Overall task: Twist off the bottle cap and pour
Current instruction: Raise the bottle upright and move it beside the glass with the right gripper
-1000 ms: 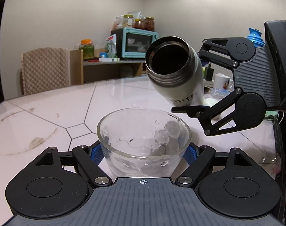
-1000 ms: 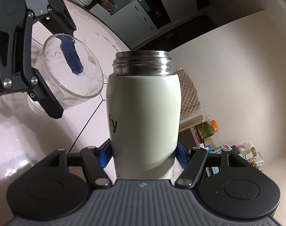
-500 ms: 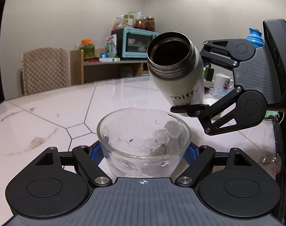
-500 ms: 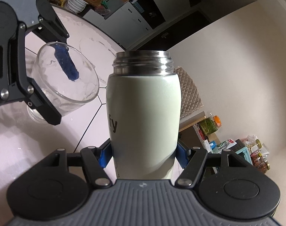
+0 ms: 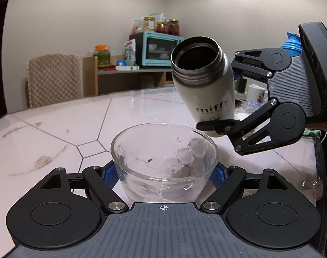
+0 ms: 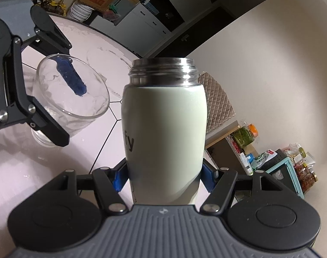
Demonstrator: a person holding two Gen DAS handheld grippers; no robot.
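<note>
My left gripper is shut on a clear glass bowl with wet streaks and drops inside; it rests on the white table. My right gripper is shut on a pale green "miffy" bottle with a bare steel threaded neck and no cap. In the left wrist view the bottle hangs above and right of the bowl, tilted with its open mouth toward the bowl, and the right gripper clamps its lower body. The bowl and left gripper show in the right wrist view. No cap is in view.
A quilted chair stands at the table's far side. A shelf holds a teal toaster oven, jars and packets. A white mug and a blue bottle top sit behind the right gripper.
The bottle has tipped back toward upright and drawn away to the right of the bowl, its mouth rising. The bowl and left gripper have not moved.
</note>
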